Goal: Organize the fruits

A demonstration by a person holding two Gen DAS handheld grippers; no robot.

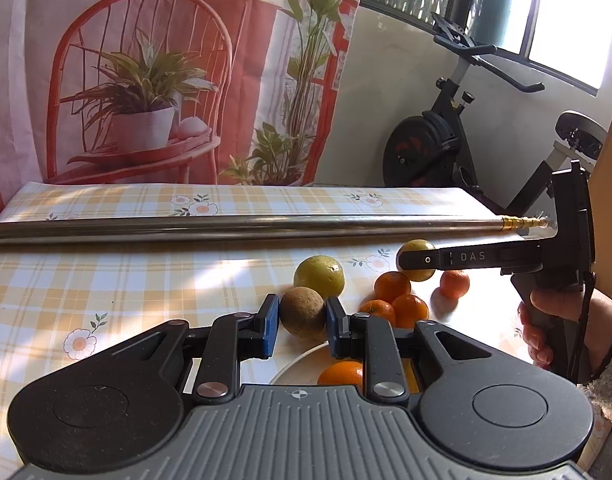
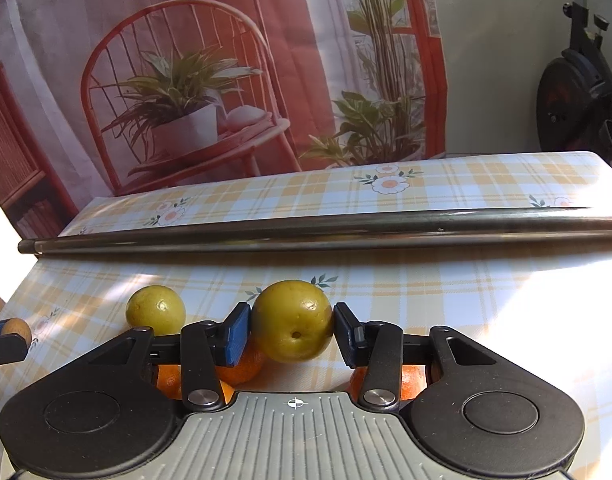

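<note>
The left gripper has its fingers clenched on a brown round fruit at the centre of the left view, above the rim of a white plate that holds one orange. The right gripper grasps a yellow-green fruit at the centre of its view, over the oranges on the checked surface. Both fruits are round and smooth, so I think a weak squeeze lets them slip and roll. The lower fingers may also bump the oranges underneath.
</note>
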